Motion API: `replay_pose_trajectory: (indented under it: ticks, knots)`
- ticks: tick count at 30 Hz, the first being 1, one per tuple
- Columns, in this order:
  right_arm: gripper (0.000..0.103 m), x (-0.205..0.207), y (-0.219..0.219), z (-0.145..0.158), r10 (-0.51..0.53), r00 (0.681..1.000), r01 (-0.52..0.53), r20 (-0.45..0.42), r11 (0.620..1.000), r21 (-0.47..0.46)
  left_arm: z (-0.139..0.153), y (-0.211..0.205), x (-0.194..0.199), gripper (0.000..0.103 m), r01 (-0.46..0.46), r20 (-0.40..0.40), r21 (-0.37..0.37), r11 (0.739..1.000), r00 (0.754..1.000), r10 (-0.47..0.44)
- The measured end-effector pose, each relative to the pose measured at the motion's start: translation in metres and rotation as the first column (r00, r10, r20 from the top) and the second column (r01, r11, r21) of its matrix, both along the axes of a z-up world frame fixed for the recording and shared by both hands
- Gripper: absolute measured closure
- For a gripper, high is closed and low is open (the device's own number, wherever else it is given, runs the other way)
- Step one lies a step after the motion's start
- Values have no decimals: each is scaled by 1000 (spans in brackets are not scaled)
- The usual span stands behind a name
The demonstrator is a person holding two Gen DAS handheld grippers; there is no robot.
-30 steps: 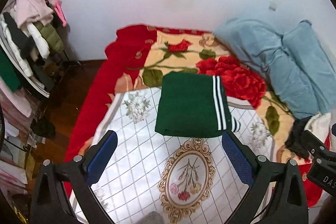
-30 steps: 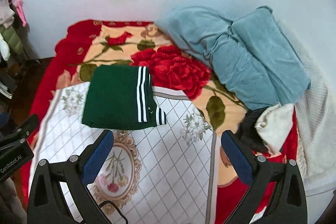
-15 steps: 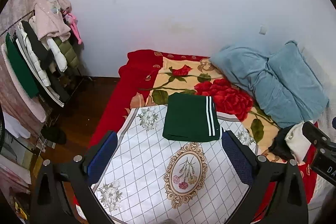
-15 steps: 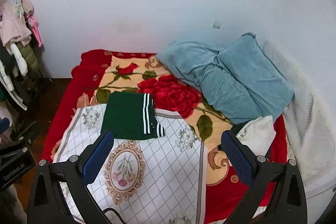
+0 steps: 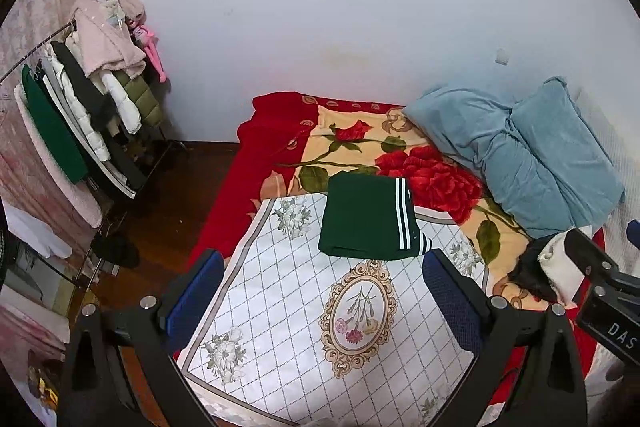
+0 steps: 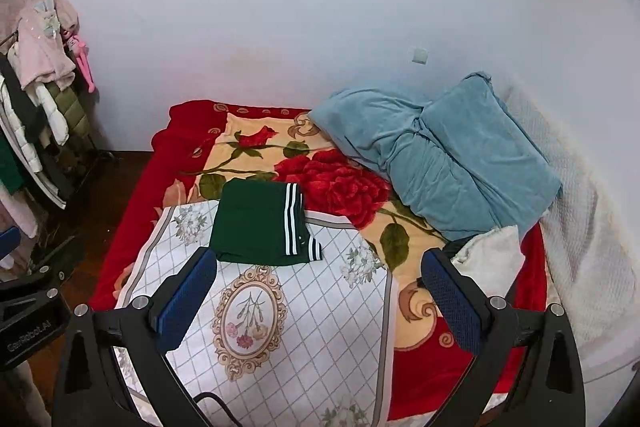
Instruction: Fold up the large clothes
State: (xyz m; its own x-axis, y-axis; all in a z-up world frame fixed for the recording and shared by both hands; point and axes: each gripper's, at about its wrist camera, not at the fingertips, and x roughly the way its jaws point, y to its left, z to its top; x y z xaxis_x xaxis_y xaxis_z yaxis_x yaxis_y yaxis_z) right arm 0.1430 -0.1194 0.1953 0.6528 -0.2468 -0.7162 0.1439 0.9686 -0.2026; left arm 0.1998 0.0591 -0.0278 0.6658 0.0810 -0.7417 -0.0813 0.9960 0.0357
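The left gripper [image 5: 322, 293] is hovering with fingers spread wide, gripping nothing. The folded green garment [image 5: 366, 217] with white stripes is lying at twelve o'clock from it, straddling the white quilt [image 5: 280, 307] and rose blanket [image 5: 344, 143]. The right gripper [image 6: 320, 291] is likewise gaping wide and empty, the garment at its eleven o'clock.

My left claw [image 5: 322, 301] with matt black plastic arms, rough blue pads [image 5: 450, 297] and shiny metal screws, smooth green cloth pants [image 5: 366, 217], fuzzy red rose blanket [image 6: 340, 183], soft blue pillows [image 6: 448, 155], dark glossy wood floor [image 5: 176, 179]
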Motion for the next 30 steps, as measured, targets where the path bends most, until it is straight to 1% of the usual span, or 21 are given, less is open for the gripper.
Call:
replay_pose_trajectory:
  ticks: [12,30]
  knots:
    - [0,-7,7,13,19,1000,-19,8,1000,-9,11,2,-13,2,-11,34,4,1000,999,10]
    - [0,-13,10,21,26,1000,-25,10,1000,-3,17,6,-17,2,-4,40,-4,1000,999,4]
